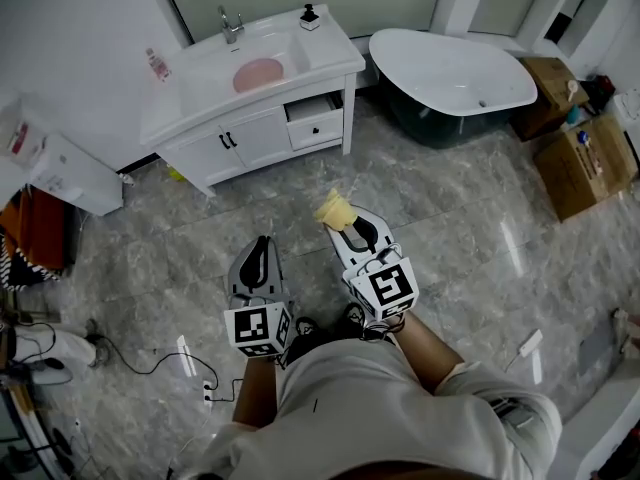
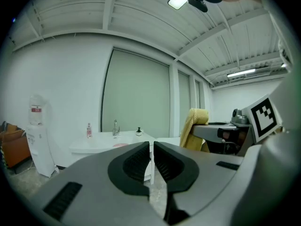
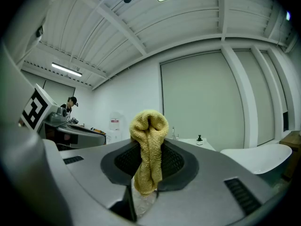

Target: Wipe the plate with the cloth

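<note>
A pink plate [image 1: 260,74] lies in the basin of the white vanity [image 1: 200,118] across the floor from me; it shows small and far in the left gripper view [image 2: 120,145]. My right gripper [image 1: 346,224] [image 3: 149,147] is shut on a folded yellow cloth [image 1: 334,209] [image 3: 149,140], which sticks up above its jaws. The cloth [image 2: 194,126] also shows in the left gripper view. My left gripper [image 1: 262,246] [image 2: 151,147] is shut with nothing between its jaws. Both are held at waist height, well short of the vanity.
A tap [image 1: 230,26] and a dark soap dispenser [image 1: 309,14] stand on the vanity, whose right drawer [image 1: 318,120] is ajar. A white bathtub [image 1: 455,73] stands at the right, cardboard boxes [image 1: 585,163] beyond it. Cables [image 1: 150,363] trail on the marble floor at the left.
</note>
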`<state>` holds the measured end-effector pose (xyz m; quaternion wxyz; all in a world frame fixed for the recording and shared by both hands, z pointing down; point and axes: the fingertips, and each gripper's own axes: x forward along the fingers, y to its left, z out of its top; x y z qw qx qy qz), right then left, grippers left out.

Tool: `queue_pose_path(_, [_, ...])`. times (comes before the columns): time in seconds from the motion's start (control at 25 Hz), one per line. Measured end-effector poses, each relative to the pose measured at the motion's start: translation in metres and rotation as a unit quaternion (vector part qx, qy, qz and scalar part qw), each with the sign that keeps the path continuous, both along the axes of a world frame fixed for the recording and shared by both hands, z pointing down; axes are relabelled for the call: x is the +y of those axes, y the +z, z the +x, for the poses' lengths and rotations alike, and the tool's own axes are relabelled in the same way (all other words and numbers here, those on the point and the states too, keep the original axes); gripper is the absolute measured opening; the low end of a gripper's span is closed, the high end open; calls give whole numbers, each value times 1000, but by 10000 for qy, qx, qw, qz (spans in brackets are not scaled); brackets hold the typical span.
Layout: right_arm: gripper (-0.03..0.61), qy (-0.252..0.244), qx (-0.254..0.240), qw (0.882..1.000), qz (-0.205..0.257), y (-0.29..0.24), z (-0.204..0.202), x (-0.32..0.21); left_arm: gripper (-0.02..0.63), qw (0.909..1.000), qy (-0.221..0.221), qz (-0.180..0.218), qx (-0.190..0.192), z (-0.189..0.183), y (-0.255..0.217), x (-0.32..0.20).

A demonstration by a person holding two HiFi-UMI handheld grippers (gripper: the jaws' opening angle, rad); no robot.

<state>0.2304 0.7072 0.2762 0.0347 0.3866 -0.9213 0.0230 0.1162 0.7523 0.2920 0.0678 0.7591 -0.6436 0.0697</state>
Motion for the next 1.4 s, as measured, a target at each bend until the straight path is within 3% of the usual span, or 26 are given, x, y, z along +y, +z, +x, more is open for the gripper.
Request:
queue_pose_path(0.28, [84,-271,-105,9996,-63,13,5,-3,56,9994,-254,-216,-5,5,14,0])
queue_pose_path(0.6, [84,-196,-174,9992,-312,28,5,-37,69,9985,-298,-447,46,5,42,-26])
queue_pose_path(0.8, [84,-42,88,9997,-224,48,-8,-89,69,9987,-199,-421,195,-21,61,-95])
queue_pose_path(1.0, [84,263,379,9989,-95,37,-30,-174,69,9984,152,-407,352,-46,63,-192])
queue_pose_path(1.24, [84,411,367,9985,74,8,-86,-265,69,9982,514,-114,276,-101,30,-282])
queue_pose_path(1.4, [84,360,380,9986,108,9,-133,-310,69,9986,384,-239,262,-152,40,-323])
